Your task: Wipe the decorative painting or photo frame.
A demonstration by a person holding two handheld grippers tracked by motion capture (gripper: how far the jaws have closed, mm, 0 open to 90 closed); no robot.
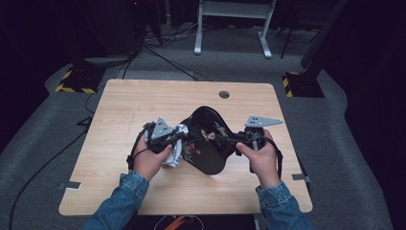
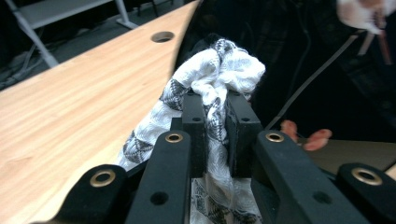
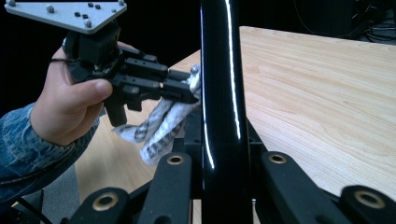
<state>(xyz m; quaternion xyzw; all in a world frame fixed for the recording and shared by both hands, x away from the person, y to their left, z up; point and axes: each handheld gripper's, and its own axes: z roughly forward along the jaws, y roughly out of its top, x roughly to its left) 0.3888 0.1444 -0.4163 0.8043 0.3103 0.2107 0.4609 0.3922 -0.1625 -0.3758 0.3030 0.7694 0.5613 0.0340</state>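
Observation:
A glossy black bowl [image 1: 209,148] with a floral pattern is tilted up above the middle of the wooden table [image 1: 129,105]. My right gripper [image 1: 226,140] is shut on its rim [image 3: 219,84], which rises straight between the jaws of the right gripper [image 3: 219,135]. My left gripper [image 1: 181,134] is shut on a white and grey patterned cloth [image 1: 175,152]. In the left gripper view the cloth [image 2: 224,70] bunches above the left gripper [image 2: 216,101] and presses against the bowl's dark surface [image 2: 303,60]. The right gripper view shows the left gripper [image 3: 187,93] and cloth [image 3: 156,128] at the bowl's left side.
A round cable hole [image 1: 224,94] sits near the table's far edge. Beyond the table stand a white desk frame [image 1: 234,28] and two yellow-black striped bases [image 1: 76,81], with cables on the grey floor. Bare tabletop lies to the left and right of the hands.

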